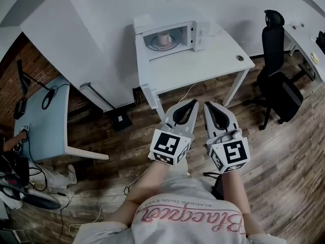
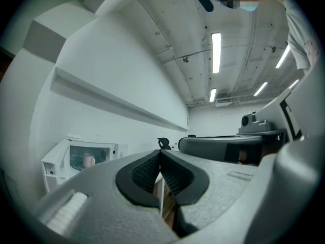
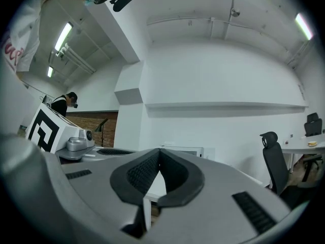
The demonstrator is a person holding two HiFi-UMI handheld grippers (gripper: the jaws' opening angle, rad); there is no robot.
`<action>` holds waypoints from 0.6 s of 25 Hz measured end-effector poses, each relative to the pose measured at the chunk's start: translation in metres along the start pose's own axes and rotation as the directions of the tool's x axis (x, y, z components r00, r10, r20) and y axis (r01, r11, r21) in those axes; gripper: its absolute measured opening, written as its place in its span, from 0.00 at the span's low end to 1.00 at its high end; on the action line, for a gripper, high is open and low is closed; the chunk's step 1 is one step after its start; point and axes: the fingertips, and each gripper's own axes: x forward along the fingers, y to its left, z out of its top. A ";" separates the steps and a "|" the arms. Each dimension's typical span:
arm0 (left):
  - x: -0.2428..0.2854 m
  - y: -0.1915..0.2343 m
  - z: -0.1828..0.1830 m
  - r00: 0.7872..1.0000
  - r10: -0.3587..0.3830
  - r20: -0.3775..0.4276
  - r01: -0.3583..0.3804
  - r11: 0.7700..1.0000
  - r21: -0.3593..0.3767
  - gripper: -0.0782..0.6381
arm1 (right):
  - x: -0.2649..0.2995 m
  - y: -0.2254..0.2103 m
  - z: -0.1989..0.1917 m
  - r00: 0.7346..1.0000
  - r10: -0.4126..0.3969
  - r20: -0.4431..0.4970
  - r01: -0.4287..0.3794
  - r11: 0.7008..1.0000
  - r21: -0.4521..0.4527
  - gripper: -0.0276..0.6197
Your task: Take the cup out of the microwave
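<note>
A: Where's the cup?
B: Inside the microwave, on its turntable, at the far side of the white desk. The door looks swung open to the left
A: And the tools?
B: The left tool and right tool are both pinched together on nothing, held near the person, well apart from the desk
A: What could go wrong?
B: Reaching in without spreading the jaws first would likely shove the cup deeper or tip it. The cavity looks tight, so a tool could clip its wall or the door. I can't tell whether the cup holds liquid; a tilted lift might spill
</note>
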 end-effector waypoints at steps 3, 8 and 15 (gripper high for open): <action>0.008 0.004 -0.003 1.000 0.003 -0.001 -0.003 1.000 -0.002 0.12 | 0.004 -0.007 -0.004 1.000 0.000 -0.004 0.000 1.000 -0.001 0.06; 0.025 0.013 -0.007 1.000 0.007 -0.004 -0.007 1.000 -0.010 0.12 | 0.016 -0.021 -0.008 1.000 -0.002 -0.008 0.002 1.000 0.001 0.06; 0.057 0.041 -0.012 0.999 0.032 0.003 -0.032 0.999 -0.034 0.12 | 0.045 -0.042 -0.014 1.000 0.009 -0.028 -0.010 1.000 -0.011 0.06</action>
